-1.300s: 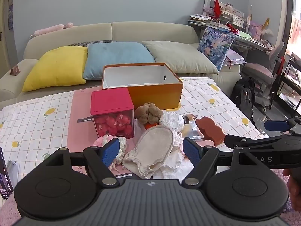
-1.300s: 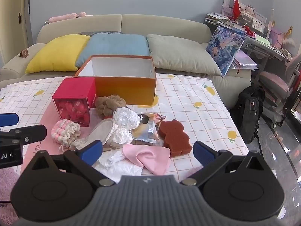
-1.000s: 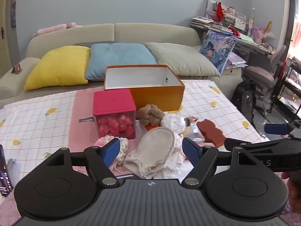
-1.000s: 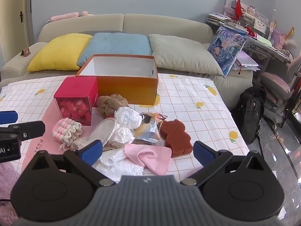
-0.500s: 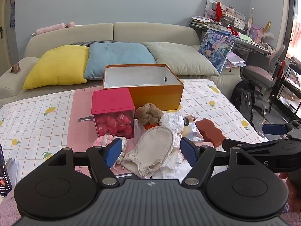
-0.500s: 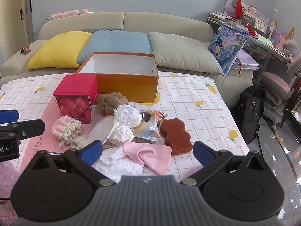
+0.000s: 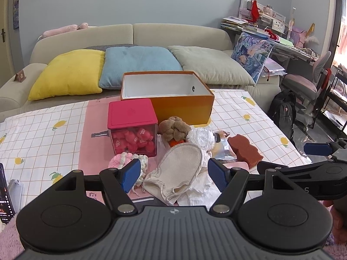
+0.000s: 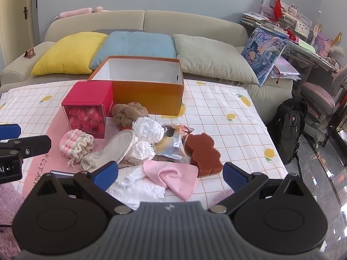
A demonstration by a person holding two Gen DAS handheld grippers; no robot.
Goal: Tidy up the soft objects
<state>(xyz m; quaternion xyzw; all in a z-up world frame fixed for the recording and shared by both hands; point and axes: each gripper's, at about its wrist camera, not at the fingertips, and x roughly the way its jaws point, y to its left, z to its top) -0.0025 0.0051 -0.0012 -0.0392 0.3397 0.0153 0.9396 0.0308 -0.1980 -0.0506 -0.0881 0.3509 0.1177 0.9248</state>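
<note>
Two handheld grippers hover above a pile of soft things on a desk covered with a checked lemon-print cloth (image 8: 219,99). The left gripper (image 7: 174,174) has its jaws spread wide, holding and touching nothing; a cream fabric bath mitt (image 7: 180,169) lies beyond them. The right gripper (image 8: 171,174) is likewise spread wide and empty, above a folded pink cloth (image 8: 173,176). An open orange cardboard box (image 8: 149,93) stands behind the pile.

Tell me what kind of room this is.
Most likely a home living room that doubles as a study. A beige sofa with cushions stands behind the table with the lemon-print cloth, and a cluttered desk with a pink chair stands to the right.
</note>
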